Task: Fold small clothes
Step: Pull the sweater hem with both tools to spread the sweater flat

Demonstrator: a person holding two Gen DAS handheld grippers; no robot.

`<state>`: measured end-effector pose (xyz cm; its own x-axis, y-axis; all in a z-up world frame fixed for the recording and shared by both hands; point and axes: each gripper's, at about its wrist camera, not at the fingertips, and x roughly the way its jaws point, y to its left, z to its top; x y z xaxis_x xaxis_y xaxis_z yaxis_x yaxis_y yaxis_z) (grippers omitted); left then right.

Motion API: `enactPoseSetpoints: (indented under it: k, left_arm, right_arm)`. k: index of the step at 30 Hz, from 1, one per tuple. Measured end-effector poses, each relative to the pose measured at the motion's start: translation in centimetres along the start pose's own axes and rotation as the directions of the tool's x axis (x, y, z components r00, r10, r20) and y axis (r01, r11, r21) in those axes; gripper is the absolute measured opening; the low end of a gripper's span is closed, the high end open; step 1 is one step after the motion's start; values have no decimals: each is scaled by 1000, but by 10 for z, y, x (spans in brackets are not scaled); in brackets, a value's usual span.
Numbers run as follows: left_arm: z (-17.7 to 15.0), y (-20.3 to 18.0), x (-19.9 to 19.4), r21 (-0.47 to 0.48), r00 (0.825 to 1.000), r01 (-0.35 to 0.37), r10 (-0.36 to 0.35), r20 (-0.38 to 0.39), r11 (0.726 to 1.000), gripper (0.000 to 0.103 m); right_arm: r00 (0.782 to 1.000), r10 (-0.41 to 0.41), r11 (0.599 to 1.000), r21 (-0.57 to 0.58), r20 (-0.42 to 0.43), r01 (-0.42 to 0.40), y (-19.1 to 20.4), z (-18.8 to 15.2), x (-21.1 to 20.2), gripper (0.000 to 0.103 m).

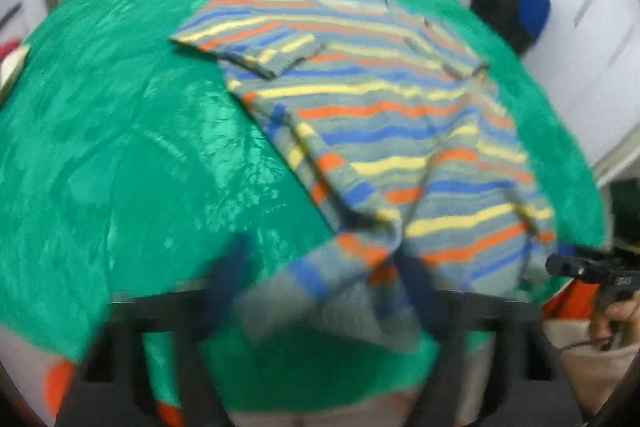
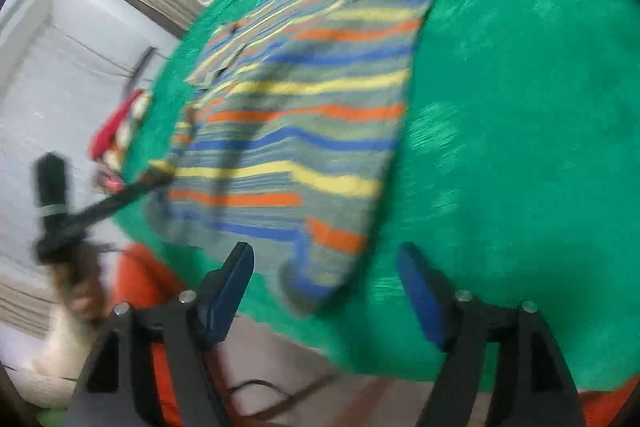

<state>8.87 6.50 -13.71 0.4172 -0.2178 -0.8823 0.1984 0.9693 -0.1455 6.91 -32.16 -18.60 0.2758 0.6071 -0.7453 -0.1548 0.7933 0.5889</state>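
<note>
Both tools stand part open at the striped shirt's (image 1: 380, 131) near hem on the green counter (image 1: 120, 147), the left tool (image 1: 320, 287) astride a fold, the right tool (image 2: 326, 287) gripping nothing.

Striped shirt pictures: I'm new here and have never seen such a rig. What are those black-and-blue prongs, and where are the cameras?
No robot: a person holds a two-finger gripper in each hand, each carrying a wide-angle camera that looks along its blue fingers. One picture comes from the left gripper, the other from the right gripper. A striped shirt lies on a green cloth. Both grippers are open; the shirt's near hem lies between the left fingers, seemingly unclamped, and nothing is held.
</note>
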Motion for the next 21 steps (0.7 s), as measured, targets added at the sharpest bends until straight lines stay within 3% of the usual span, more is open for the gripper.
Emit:
enactPoseSetpoints:
  k: [1,2,3,6,9,14,16,18,19,20,21]
  left_arm:
    - [-1,3,8,-1,999,-2,2,-50,1000,8]
    - [-10,14,0,-44,999,23,-25,-46,999,2]
    - [-16,22,-10,-82,998,47,-50,-32,996,2]
    - [-42,52,-46,-212,997,79,-81,-1,974,2]
    - [-67,70,-53,-322,996,75,-84,-14,944,2]
    - [-73,60,-18,-317,996,-33,6,-83,948,3]
    - [-72,54,-16,-284,993,-88,62,-100,955,8]
    - [-72,50,-13,-265,990,-112,85,-112,958,36]
    - [-72,49,-12,-264,990,-114,87,-110,958,38]
    - [-73,49,-13,-267,990,-113,85,-115,957,28]
    - [-76,52,-15,-269,991,-97,67,-120,958,4]
  right_arm:
    - [1000,-23,999,-33,-8,22,4,-2,6,62]
    - [998,-62,996,-73,-19,60,9,-4,8,23]
    - [996,-82,993,-85,-22,79,11,-6,3,6]
    - [996,-88,992,-91,12,89,12,-11,-37,6]
    - [991,-131,987,-94,-6,130,2,-13,-64,6]
    - [980,-176,984,-57,-89,172,-26,-16,-27,6]
    - [975,-200,979,-52,-98,195,-33,-19,-14,6]
    - [980,-182,983,-22,-85,181,-37,-26,-19,5]
    - [981,-179,984,-16,-79,178,-37,-27,-22,5]
    - [981,-182,983,-21,-71,181,-35,-27,-25,5]
    - [978,-196,980,-35,-64,194,-34,-27,-31,5]
